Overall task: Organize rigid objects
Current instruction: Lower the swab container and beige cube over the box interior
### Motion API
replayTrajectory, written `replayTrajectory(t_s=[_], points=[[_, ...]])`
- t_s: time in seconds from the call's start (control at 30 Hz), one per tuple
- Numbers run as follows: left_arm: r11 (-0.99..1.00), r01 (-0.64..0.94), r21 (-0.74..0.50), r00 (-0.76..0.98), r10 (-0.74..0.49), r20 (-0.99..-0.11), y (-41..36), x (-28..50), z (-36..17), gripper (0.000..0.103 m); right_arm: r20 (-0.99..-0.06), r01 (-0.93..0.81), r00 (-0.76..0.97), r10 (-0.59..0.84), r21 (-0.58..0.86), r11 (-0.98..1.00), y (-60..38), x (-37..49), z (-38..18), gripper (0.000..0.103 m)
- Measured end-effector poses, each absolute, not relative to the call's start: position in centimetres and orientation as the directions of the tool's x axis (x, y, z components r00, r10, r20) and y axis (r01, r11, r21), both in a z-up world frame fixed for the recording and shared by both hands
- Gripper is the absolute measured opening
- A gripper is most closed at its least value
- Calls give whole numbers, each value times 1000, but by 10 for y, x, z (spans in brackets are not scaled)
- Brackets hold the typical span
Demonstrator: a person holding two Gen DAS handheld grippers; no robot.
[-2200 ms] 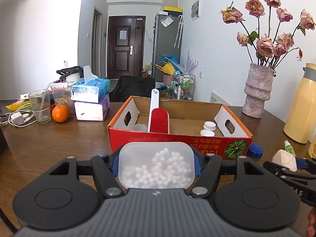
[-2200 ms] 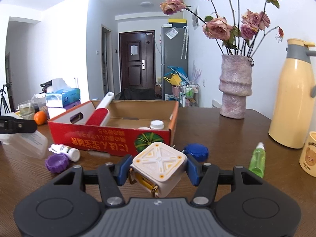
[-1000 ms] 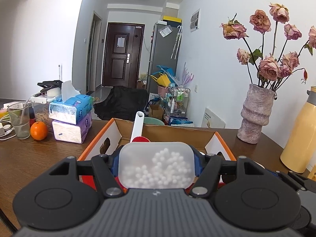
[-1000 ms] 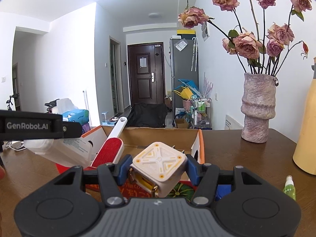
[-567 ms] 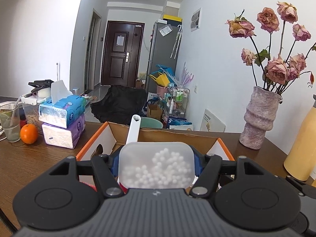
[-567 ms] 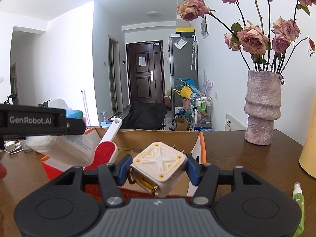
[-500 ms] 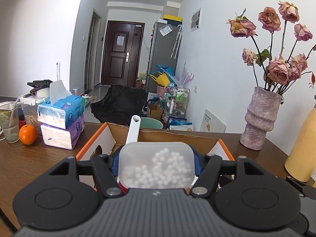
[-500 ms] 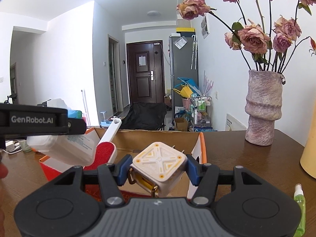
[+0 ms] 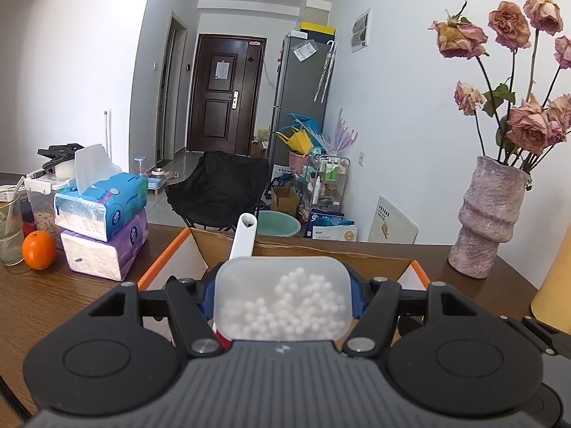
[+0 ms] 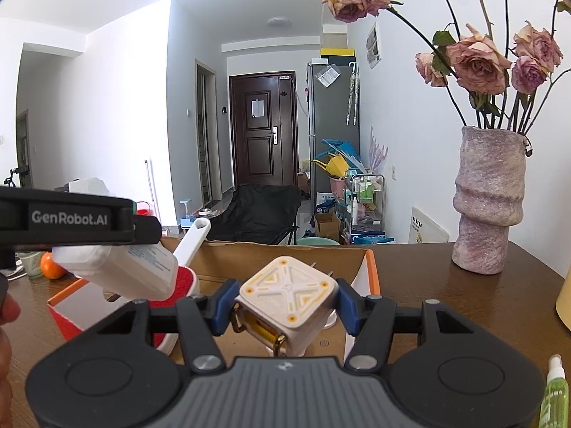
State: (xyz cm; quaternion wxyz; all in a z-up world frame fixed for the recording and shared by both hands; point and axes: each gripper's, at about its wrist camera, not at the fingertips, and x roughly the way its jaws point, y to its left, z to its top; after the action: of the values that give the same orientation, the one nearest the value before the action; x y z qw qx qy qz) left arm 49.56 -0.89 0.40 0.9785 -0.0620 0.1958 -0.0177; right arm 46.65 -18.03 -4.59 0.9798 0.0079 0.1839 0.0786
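Left gripper clamped on a translucent plastic box of cotton swabs, blue pads pressing both sides. Right gripper clamped on a white cube-shaped plug adapter with yellow trim, held corner-tilted. Both held above the open cardboard box on the brown wooden table. Inside the box, a lint brush with red pad leans, white handle poking above the rim. Green spray bottle on the table at right, near the right gripper. Farther left: orange, stacked tissue packs. Farther right: vase of dried roses. Beyond: black chair, dark door.
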Motion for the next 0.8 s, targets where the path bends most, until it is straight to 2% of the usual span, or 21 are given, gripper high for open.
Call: replayTrajectory(t_s=[0.8], points=[[995, 11, -95, 916, -48, -398, -10, 554, -7, 67, -383, -164, 910, 158, 17, 986, -172, 524, -52, 57]])
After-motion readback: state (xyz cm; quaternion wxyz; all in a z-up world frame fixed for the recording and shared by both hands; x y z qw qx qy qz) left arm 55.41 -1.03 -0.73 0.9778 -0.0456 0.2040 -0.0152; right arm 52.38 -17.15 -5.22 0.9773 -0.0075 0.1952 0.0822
